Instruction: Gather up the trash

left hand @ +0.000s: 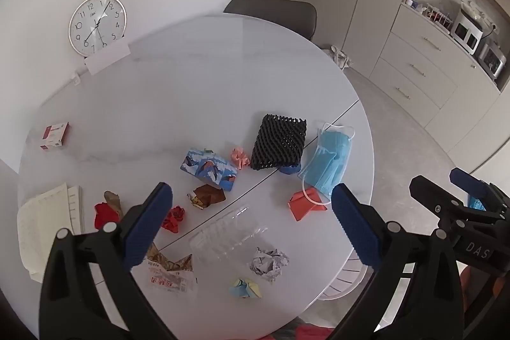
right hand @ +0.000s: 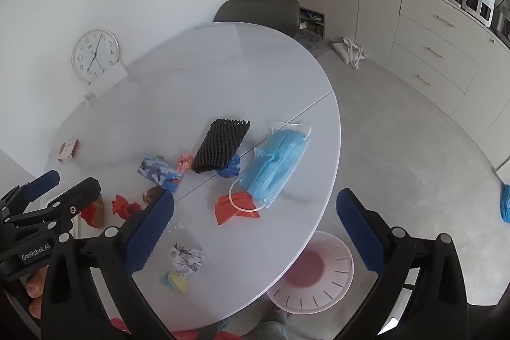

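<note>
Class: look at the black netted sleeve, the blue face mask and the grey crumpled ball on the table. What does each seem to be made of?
Black sleeve: probably soft foam mesh, matte, with open diamond holes.
Face mask: likely nonwoven fabric, matte, pleated, with white ear loops.
Grey ball: printed paper, by its sharp creases.

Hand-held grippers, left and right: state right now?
Left hand-held gripper: open wide, holding nothing, above the table.
Right hand-held gripper: open wide, holding nothing, above the table edge.
</note>
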Tool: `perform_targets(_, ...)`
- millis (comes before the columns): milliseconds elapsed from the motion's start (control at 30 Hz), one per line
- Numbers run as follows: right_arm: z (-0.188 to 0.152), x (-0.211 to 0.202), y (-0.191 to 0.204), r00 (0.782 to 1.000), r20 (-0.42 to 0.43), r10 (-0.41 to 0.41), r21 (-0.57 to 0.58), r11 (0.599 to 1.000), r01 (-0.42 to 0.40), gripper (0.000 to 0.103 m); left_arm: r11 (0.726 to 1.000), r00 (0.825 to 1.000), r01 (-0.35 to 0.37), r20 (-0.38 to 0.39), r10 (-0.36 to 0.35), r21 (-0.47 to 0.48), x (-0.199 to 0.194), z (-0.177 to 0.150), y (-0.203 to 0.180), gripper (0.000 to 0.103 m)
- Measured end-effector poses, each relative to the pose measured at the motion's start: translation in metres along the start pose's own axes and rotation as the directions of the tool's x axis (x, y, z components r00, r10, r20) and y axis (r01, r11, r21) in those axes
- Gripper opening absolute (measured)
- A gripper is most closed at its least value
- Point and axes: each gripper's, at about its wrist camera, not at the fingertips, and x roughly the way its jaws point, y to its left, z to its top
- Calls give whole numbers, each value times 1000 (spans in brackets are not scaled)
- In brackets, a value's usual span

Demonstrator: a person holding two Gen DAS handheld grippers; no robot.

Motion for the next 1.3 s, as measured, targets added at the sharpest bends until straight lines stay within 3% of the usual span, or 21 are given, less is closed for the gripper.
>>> perform_targets(1300,-2,0,6,1000,-13,-6,-5,1000,6,101,1000,1000,2,-18,-2,-9,4,-5,11,96)
